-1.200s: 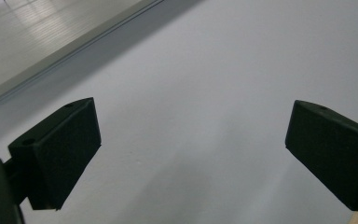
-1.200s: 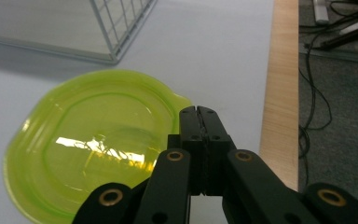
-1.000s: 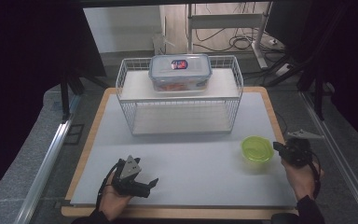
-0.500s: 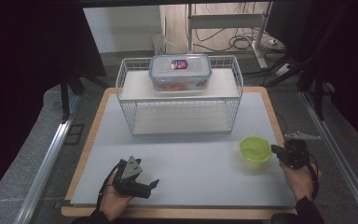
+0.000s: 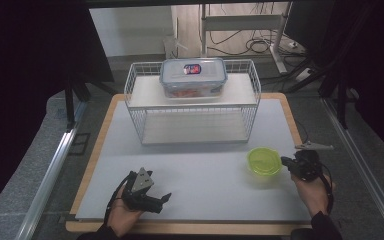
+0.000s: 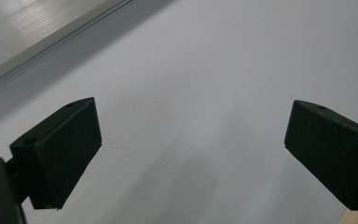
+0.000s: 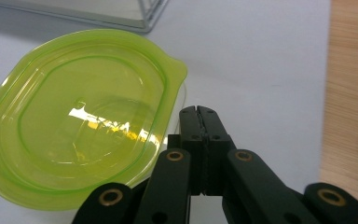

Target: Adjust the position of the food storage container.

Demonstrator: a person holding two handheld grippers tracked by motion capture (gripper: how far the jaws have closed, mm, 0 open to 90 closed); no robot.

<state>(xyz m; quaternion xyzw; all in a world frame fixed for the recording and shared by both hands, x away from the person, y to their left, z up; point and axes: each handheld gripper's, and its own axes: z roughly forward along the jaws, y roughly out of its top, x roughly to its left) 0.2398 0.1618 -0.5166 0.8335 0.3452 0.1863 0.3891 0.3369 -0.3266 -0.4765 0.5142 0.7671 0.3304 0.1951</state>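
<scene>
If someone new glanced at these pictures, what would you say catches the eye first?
The bright green lid near the table's right edge stands out, with the shut right gripper beside its rim. Behind it, a clear box sits atop a white wire rack. The left gripper rests open at the front.

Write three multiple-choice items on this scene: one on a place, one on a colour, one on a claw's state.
1. Where is the box?
A. on top of the rack
B. on the board beside the lid
C. in the left claw

2. What colour is the lid?
A. red
B. green
C. white

3. How are the right claw's jaws?
A. wide open
B. shut on the lid
C. shut, empty

Answers: 1 A, it stands on the rack's upper shelf. 2 B, translucent green. 3 C, the jaws meet just beside the lid's rim.
</scene>
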